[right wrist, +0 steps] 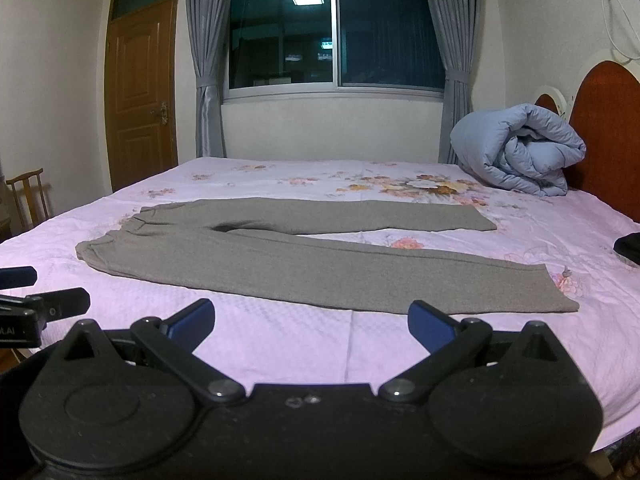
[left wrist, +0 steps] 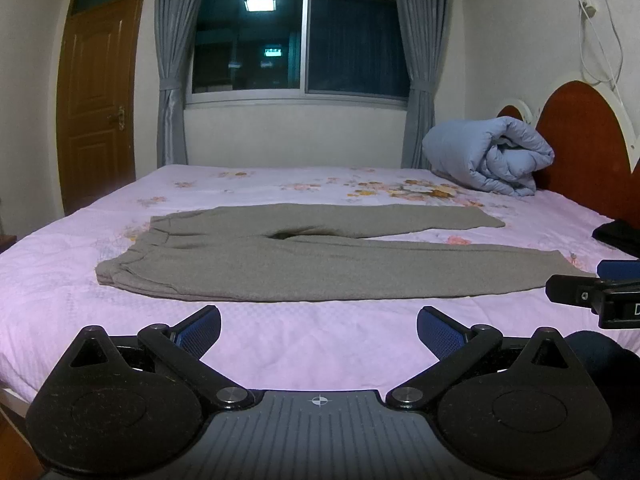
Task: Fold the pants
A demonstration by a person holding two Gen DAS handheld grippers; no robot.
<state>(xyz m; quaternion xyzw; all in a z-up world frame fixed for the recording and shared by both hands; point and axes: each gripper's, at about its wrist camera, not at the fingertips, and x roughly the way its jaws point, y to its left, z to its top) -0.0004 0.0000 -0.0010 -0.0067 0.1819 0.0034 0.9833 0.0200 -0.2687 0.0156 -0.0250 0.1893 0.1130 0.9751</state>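
Both grippers — left gripper (left wrist: pixel 319 330), right gripper (right wrist: pixel 311 322) — are held wide, empty; if only one layer of the pants (left wrist: pixel 320 264) is pinched, the fold is skewed.

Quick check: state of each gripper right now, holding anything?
Left gripper: open, empty, short of the pants.
Right gripper: open, empty, near the pants' leg hem.

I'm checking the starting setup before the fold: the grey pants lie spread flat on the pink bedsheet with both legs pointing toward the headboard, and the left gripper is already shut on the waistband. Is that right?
Not quite. The left gripper is open and holds nothing, short of the grey pants, as the left wrist view shows. The rest stands: flat on the pink bedsheet, legs toward the headboard.
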